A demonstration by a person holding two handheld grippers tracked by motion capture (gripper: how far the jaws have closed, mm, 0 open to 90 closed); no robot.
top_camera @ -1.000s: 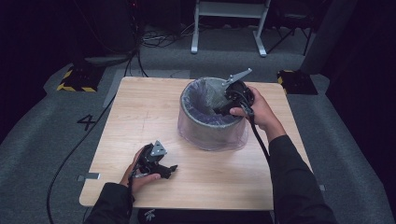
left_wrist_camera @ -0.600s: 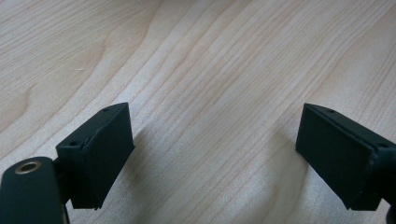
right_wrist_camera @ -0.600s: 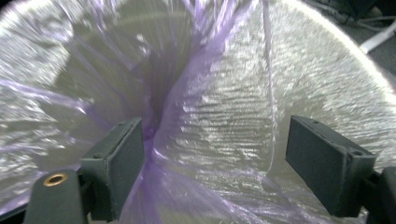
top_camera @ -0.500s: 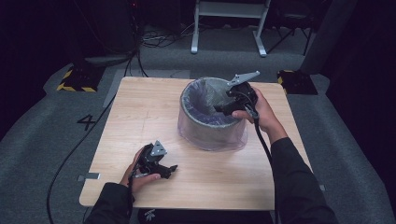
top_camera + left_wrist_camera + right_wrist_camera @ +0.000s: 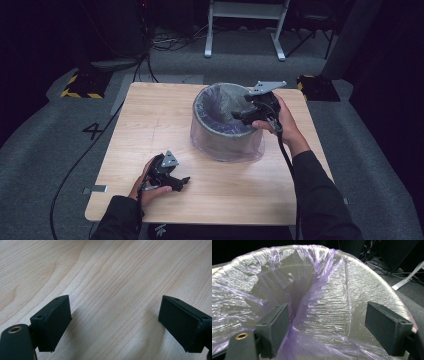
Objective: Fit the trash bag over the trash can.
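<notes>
Here the round bin (image 5: 220,132) wears a crinkled, translucent purple liner (image 5: 322,310); both grippers' jaws gape empty.

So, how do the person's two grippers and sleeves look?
Both grippers, left gripper and right gripper, are black with flat rectangular jaws. Each carries a grey three-cornered plate on top and trails a black cable. The sleeves are dark and long.
</notes>
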